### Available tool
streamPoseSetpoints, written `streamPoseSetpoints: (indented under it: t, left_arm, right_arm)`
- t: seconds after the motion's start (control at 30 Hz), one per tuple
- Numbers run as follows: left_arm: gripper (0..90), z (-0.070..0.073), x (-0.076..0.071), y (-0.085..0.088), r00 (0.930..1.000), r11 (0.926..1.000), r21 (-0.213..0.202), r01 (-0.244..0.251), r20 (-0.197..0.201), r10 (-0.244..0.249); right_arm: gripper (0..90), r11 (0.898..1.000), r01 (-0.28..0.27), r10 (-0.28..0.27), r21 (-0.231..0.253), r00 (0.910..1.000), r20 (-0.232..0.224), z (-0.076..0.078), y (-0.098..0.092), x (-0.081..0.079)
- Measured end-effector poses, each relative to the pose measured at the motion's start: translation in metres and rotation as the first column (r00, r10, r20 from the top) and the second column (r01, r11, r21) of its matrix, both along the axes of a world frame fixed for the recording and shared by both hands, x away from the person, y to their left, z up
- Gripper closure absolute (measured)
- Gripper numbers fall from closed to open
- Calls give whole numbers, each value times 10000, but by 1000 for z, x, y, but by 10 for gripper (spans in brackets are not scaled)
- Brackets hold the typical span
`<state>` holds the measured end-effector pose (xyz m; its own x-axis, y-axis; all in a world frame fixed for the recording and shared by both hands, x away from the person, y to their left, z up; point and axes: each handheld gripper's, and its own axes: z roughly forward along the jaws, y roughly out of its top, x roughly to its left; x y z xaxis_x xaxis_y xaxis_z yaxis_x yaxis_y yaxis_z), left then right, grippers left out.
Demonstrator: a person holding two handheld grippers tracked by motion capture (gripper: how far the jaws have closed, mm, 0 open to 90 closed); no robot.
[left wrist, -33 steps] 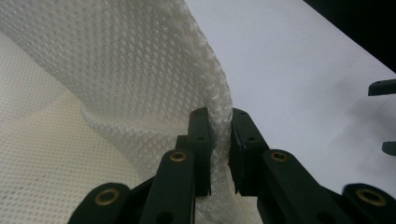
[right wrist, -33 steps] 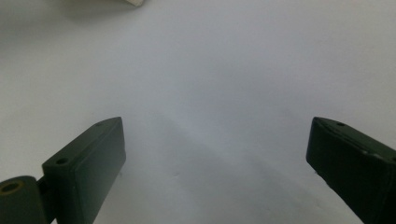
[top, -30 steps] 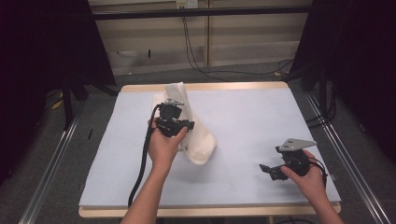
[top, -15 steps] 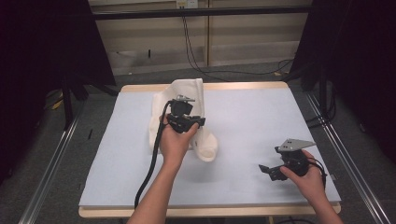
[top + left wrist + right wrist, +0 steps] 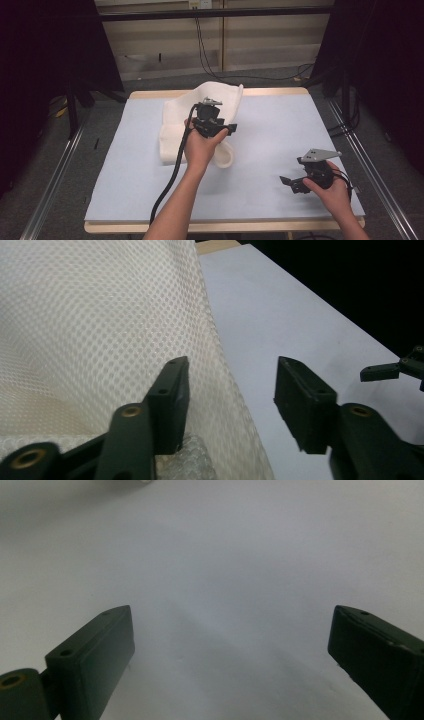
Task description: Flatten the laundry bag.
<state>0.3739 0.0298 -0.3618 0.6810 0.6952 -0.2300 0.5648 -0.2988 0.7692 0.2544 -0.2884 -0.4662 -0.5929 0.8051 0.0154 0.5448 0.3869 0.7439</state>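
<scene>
The white mesh bag (image 5: 200, 120) is lying crumpled on the far-centre part of the pale mat (image 5: 270, 130) in the high view, its long axis running from the far table edge toward the person, and the left gripper (image 5: 215, 122) is hovering directly over it while the right gripper (image 5: 295, 183) is sitting well apart, near the mat's near right corner; the left hand (image 5: 200, 147) is clearly the nearer of the 2. In the left gripper view, the left gripper (image 5: 227, 405) is holding its 2 jaws apart, and the bag's (image 5: 95, 335) mesh wall is rising just ahead of and beside the left-hand jaw, with its edge running up between the jaws; the other jaw is standing over bare mat (image 5: 300, 330), so nothing is being gripped, and closing on the edge probably needs a small shift toward the fabric. In the right gripper view, the right gripper (image 5: 232, 645) is spreading its jaws wide over bare mat (image 5: 225, 555), holding nothing.
</scene>
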Motion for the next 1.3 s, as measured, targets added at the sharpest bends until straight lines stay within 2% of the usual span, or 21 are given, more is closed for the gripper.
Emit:
streamPoseSetpoints:
  t: [0.03,0.13,0.27,0.37,0.47,0.57,0.6,0.63,0.77,0.8,0.83,0.87,0.9,0.93,0.97,1.07,1.1,1.13,1.17,1.23,1.3]
  left_arm:
    - [397,-1,0,1,9998,9998,-122,155,-89,-157]
    - [408,-3,-1,-3,9997,9998,179,117,195,-121]
    - [403,-3,-1,-3,9997,9997,123,226,111,-228]
    - [403,-2,-1,-2,9997,9998,119,149,168,-151]
    - [403,-1,-2,-1,9996,9997,219,132,235,-137]
    - [403,-1,-3,-4,9996,9994,319,102,271,-110]
    - [403,-1,-3,-4,9996,9994,319,102,271,-110]
    - [403,-1,-4,-5,9995,9993,370,94,300,-105]
    - [399,-1,-4,-6,9993,9991,383,169,326,-181]
    - [399,-1,-4,-6,9993,9991,383,169,326,-181]
    - [399,-1,-4,-6,9993,9994,295,184,307,-193]
    - [399,-1,-4,-6,9992,9991,379,196,344,-209]
    - [399,-1,-4,-6,9993,9993,320,166,342,-177]
    - [397,-1,-4,-5,9991,9994,311,179,371,-190]
    - [396,-1,-4,-5,9991,9994,311,179,371,-190]
    - [392,-2,-4,0,9988,9992,333,225,425,-239]
    - [390,-2,-4,0,9988,9992,333,225,425,-239]
    - [390,-1,-5,1,9984,9990,399,181,523,-202]
    - [378,-1,-6,3,9982,9996,259,147,578,-162]
    - [370,1,-6,6,9982,9996,281,89,596,-106]
    - [354,3,-7,13,9974,9996,286,34,723,-55]
  right_arm:
    - [39,10000,5,-5,-23,10000,-10,0,0,0]
    - [39,10000,-23,23,-27,10000,-9,0,1,-1]
    - [39,10000,-49,49,-54,10000,7,2,4,-1]
    - [39,9992,-389,387,58,9990,210,5,15,-3]
    - [50,9935,-1027,990,490,9924,731,12,44,-6]
    - [124,9808,-1838,1741,649,9757,1329,20,72,-10]
    - [124,9808,-1838,1741,649,9757,1329,20,72,-10]
    - [148,9751,-2066,1915,803,9677,1638,25,91,-10]
    - [222,9671,-2338,2144,1002,9612,1736,31,123,-2]
    - [222,9671,-2338,2144,1002,9612,1736,31,123,-2]
    - [278,9674,-2269,2046,1127,9621,1805,32,135,2]
    - [283,9683,-2259,2037,1067,9612,1859,33,140,3]
    - [298,9681,-2263,2039,1081,9612,1858,34,145,5]
    - [356,9660,-2300,2058,1182,9605,1874,35,149,7]
    - [356,9660,-2300,2058,1182,9605,1874,35,149,7]
    - [560,9679,-2005,1719,1514,9681,1825,39,155,16]
    - [693,9690,-1958,1661,1508,9678,1889,40,156,17]
    - [693,9690,-1958,1661,1508,9678,1889,40,156,17]
    - [790,9709,-1842,1551,1527,9705,1845,43,156,19]
    - [817,9734,-1633,1331,1605,9740,1835,44,155,19]
    - [834,9721,-1328,997,1935,9801,1718,44,150,23]
